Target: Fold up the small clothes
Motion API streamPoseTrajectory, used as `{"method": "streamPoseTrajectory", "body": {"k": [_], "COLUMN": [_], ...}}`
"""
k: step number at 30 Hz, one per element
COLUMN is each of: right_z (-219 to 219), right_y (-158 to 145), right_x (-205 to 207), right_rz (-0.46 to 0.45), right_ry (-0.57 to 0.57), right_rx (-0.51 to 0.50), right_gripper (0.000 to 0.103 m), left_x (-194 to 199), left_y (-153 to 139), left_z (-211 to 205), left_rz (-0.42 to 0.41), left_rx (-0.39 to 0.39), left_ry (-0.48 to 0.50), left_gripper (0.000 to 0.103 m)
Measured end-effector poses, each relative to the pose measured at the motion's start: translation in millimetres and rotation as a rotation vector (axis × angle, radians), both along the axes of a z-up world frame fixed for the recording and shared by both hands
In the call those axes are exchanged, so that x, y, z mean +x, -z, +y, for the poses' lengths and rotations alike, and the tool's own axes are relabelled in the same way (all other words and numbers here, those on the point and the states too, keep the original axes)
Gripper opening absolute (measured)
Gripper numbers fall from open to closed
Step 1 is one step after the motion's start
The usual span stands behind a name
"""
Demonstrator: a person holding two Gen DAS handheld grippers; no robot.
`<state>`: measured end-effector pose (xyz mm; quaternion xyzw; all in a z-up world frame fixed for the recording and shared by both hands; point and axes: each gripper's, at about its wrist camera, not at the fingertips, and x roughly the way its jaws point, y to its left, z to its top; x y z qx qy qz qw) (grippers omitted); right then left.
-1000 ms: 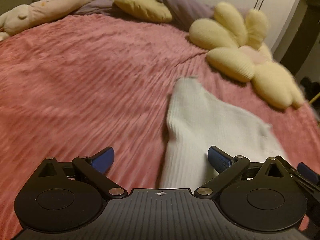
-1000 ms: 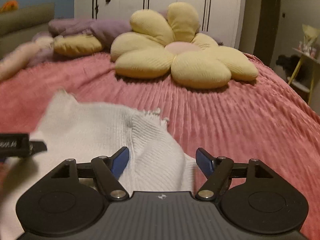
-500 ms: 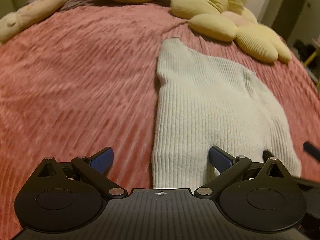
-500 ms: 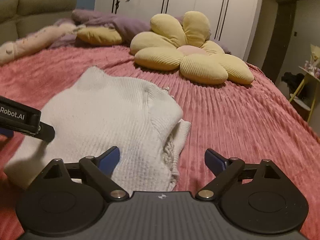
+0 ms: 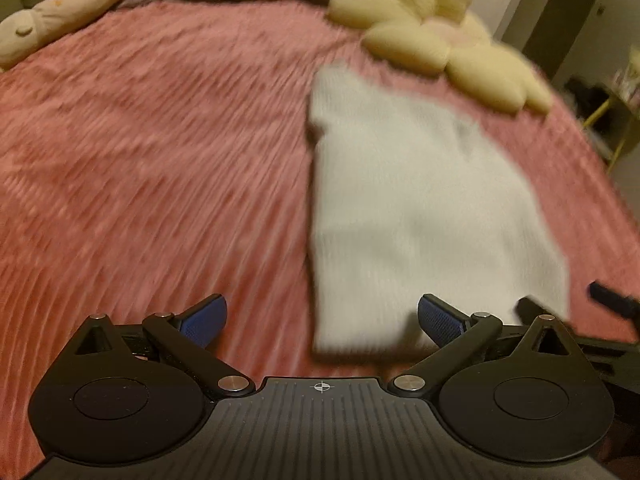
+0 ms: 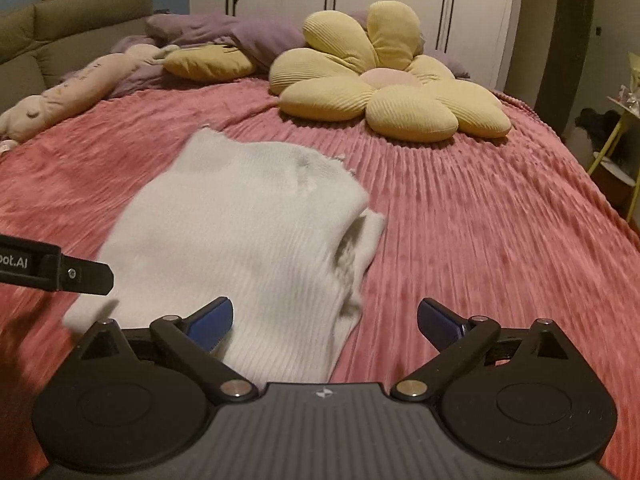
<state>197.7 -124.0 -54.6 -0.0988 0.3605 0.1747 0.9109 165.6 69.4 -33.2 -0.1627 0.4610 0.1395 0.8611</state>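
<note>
A white ribbed knit garment [image 5: 420, 208] [image 6: 248, 220] lies folded on the pink ribbed bedspread [image 5: 140, 160] [image 6: 480, 220], a lower layer peeking out at its right edge. My left gripper [image 5: 320, 304] is open just above the garment's near left corner, nothing between its blue pads. My right gripper [image 6: 325, 303] hovers over the near right corner, its jaws still opening, and the pads touch no cloth. The left gripper's finger [image 6: 80, 276] shows at the left of the right wrist view.
A yellow flower cushion [image 6: 384, 80] [image 5: 432, 28] lies beyond the garment. A long pale plush toy [image 6: 68, 92], a yellow pillow [image 6: 208, 64] and a purple duvet [image 6: 240, 36] sit at the headboard end. White wardrobe doors stand behind. The bed's right edge drops toward a yellow-legged stool [image 6: 612, 152].
Both grippers have drawn back from the garment, so more of it shows. The right jaws have spread wider. The garment now lies flat and free of both grippers.
</note>
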Motion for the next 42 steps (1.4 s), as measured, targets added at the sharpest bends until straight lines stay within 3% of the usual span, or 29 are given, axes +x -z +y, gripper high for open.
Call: {"method": "streamPoseTrajectory", "body": {"k": [2, 5, 9, 15, 21, 24, 27, 30, 32, 39, 42], "right_z": [3, 3, 0, 12, 7, 1, -7, -16, -22, -34, -28], "right_y": [7, 19, 26, 27, 25, 20, 25, 21, 19, -9, -30], "right_x": [-3, 2, 15, 14, 19, 13, 2, -27, -45, -94, -101], "right_rz": [0.016, 0.054, 0.133, 0.128, 0.190, 0.211, 0.315, 0.296, 0.330, 0.367, 0.326], "right_ry": [0.007, 0.047, 0.075, 0.043, 0.075, 0.066, 0.078, 0.070, 0.082, 0.088, 0.084], "right_rx": [-0.052, -0.112, -0.109, -0.187, -0.149, -0.121, -0.151, -0.162, -0.146, 0.015, 0.041], "right_gripper": [0.099, 0.099, 0.099, 0.099, 0.099, 0.099, 0.099, 0.099, 0.099, 0.099, 0.099], "left_x": [0, -1, 4, 8, 6, -1, -20, -38, -50, -77, -81], "left_y": [10, 18, 20, 28, 23, 25, 20, 16, 12, -13, -29], "left_z": [0, 6, 3, -5, -4, -10, -20, -24, -28, -35, -31], "left_rz": [0.053, 0.059, 0.088, 0.090, 0.108, 0.161, 0.152, 0.148, 0.149, 0.130, 0.095], "left_rx": [0.033, 0.030, 0.057, 0.108, 0.099, 0.126, 0.148, 0.087, 0.076, 0.099, 0.109], "left_ry": [-0.011, -0.016, -0.003, 0.009, 0.038, 0.078, 0.072, 0.052, 0.048, 0.078, 0.061], "left_gripper": [0.103, 0.103, 0.103, 0.103, 0.103, 0.103, 0.103, 0.103, 0.103, 0.103, 0.103]}}
